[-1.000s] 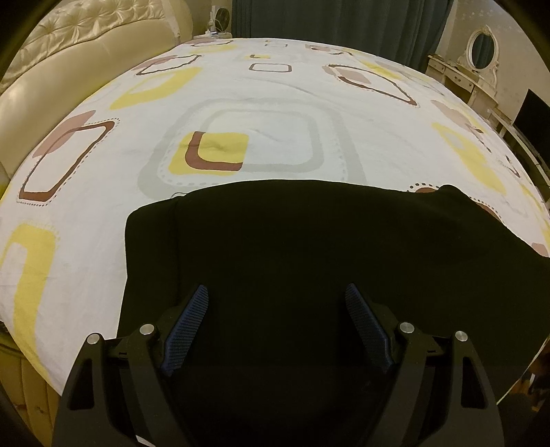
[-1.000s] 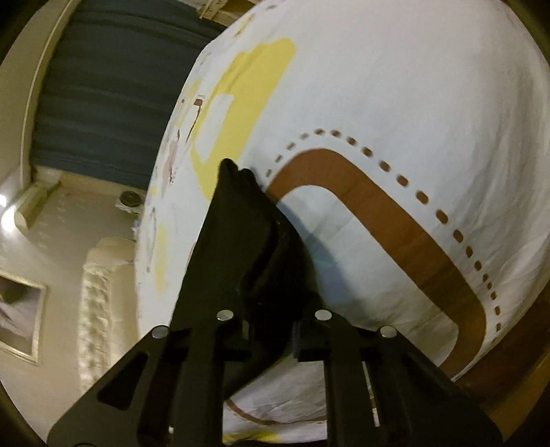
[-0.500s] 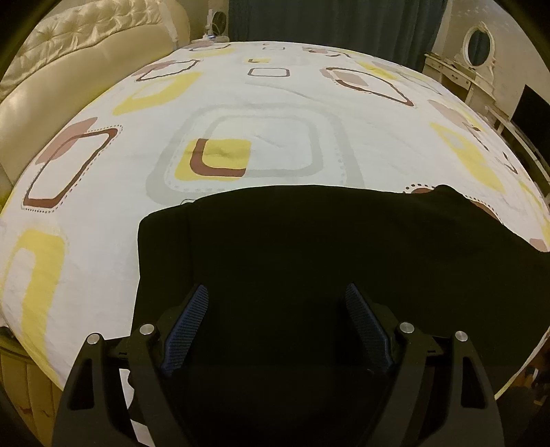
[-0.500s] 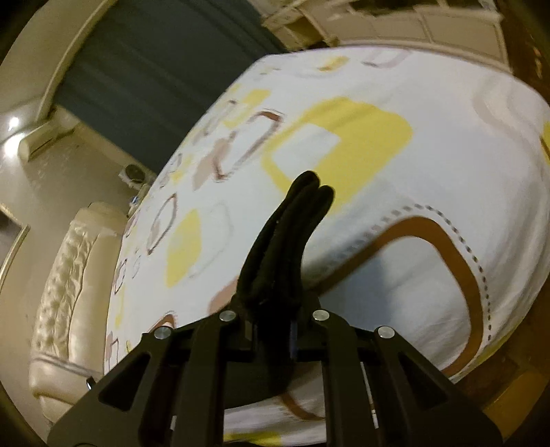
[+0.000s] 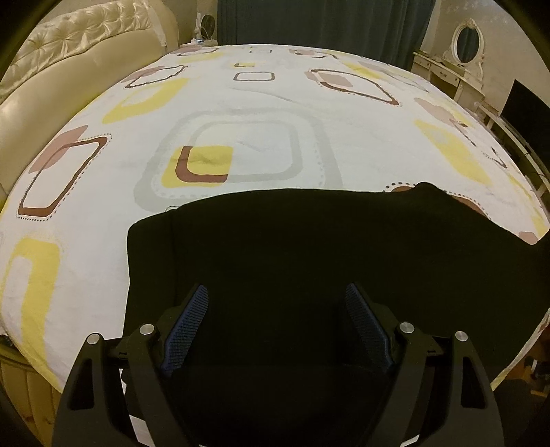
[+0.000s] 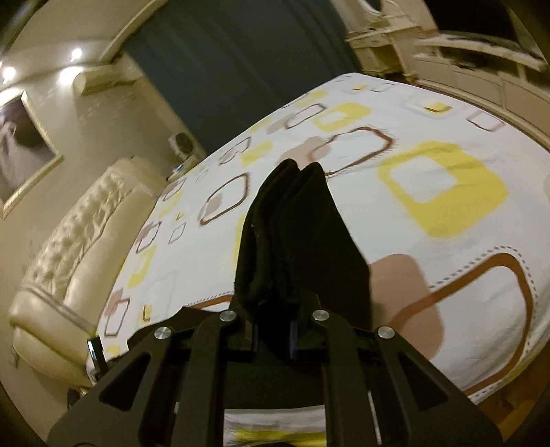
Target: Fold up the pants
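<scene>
Black pants [image 5: 309, 254] lie spread flat across the near part of the bed, reaching to its right edge. My left gripper [image 5: 276, 306] hovers over them with its blue-padded fingers [image 5: 187, 325] wide apart and nothing between them. In the right wrist view my right gripper [image 6: 273, 330] is shut on a bunched end of the pants [image 6: 292, 240], which stands up from the jaws in several layers, lifted above the bed.
The bed [image 5: 240, 113] has a white cover with yellow and brown squares. A tufted cream headboard [image 5: 79, 37] runs along the left. Dark curtains [image 5: 319, 24] hang at the far side, with a white dressing table and mirror [image 5: 464, 44] at right.
My right gripper has risen from the bed with the pants' end in it and rolled, so more of the room shows. The left gripper has barely moved.
</scene>
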Available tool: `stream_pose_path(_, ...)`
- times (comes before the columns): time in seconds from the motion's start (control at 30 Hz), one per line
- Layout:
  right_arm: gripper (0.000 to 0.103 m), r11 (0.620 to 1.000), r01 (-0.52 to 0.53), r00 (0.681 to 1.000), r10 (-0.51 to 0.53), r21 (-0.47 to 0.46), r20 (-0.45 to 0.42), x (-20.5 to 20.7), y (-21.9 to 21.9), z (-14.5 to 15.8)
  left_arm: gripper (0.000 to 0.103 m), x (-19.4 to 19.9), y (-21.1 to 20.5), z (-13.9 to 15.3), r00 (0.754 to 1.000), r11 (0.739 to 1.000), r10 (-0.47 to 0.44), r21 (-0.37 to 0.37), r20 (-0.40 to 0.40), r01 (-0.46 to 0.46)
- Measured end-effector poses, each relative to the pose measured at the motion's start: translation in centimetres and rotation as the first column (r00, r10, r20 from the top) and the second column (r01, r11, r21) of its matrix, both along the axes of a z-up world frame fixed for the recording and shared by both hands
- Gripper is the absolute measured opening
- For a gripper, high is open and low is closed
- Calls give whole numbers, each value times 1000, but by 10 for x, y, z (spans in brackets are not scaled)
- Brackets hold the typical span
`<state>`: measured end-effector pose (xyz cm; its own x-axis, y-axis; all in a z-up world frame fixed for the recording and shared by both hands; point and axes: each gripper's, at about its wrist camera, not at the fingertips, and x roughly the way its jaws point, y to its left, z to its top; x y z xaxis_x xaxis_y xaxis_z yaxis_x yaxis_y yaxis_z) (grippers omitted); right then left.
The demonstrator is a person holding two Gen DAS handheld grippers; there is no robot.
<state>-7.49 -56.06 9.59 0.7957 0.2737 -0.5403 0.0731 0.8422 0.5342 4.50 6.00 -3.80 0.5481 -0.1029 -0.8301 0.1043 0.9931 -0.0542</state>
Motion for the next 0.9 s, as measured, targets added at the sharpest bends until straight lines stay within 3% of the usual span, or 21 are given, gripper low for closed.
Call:
stream_pose_path(0.33,11,985,-142,990,140,-99,-25,32,109,-17,81,1,6,9,1000,1000,16,-19,17,-15)
stream_pose_path(0.67,11,926,-291,953,258,-242,-158,64,211,-78,81,-1,7,12,1000,999,20,-30,25,-19)
stream_pose_path(0.9,11,883,-383,917,326,-272,-232,70,260,-112,81,-2,5,12,1000,1000,11,-27,27,-10)
